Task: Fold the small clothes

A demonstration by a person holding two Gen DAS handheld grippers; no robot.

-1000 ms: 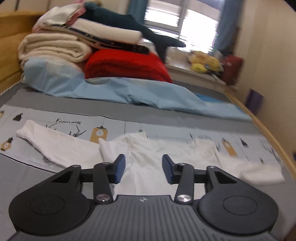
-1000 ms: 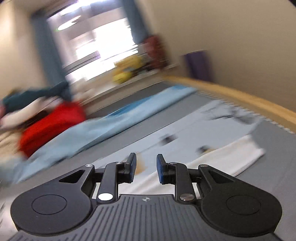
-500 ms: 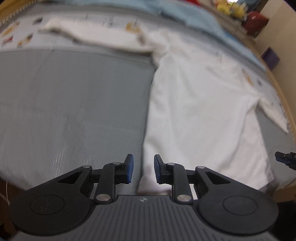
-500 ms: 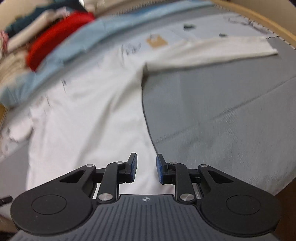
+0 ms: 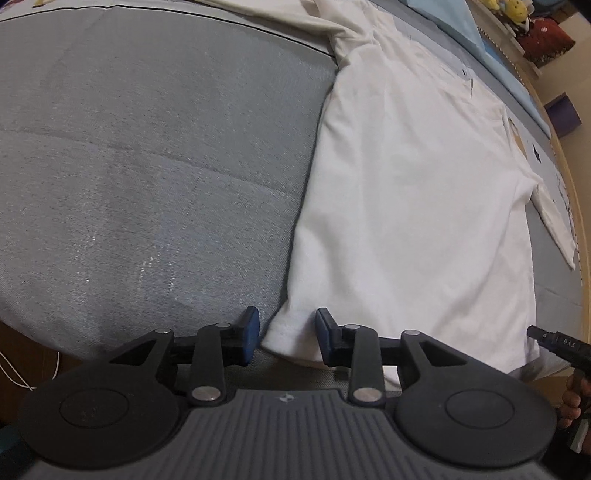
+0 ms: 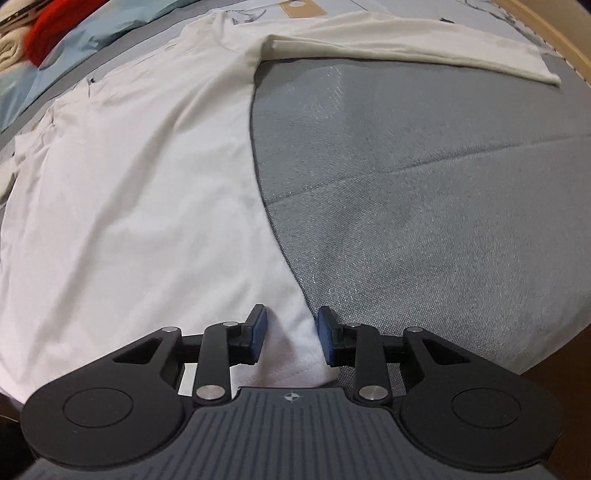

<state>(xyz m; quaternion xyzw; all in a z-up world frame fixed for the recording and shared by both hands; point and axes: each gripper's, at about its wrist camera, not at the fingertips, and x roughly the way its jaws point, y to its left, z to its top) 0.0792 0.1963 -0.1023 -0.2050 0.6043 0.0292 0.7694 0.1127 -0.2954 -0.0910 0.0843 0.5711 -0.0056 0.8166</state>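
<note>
A white long-sleeved shirt (image 5: pixel 413 192) lies flat on the grey bed cover (image 5: pixel 147 155), hem towards me, sleeves spread out to both sides. My left gripper (image 5: pixel 286 334) is open, its blue pads on either side of the shirt's lower left hem corner. My right gripper (image 6: pixel 290 330) is open, its pads on either side of the lower right hem corner of the shirt (image 6: pixel 140 192). The right sleeve (image 6: pixel 406 55) stretches out across the cover. The tip of the right gripper shows at the right edge of the left wrist view (image 5: pixel 557 345).
A wooden bed rim (image 5: pixel 576 206) runs along the right side. A light blue sheet (image 6: pixel 74 40), a red blanket (image 6: pixel 48 22) and folded bedding lie at the far end. Plush toys (image 5: pixel 511 9) and a purple item (image 5: pixel 563 114) sit beyond the bed.
Both grippers have dropped from looking across the bed to the shirt's near hem. They have opened wider and now straddle the two hem corners.
</note>
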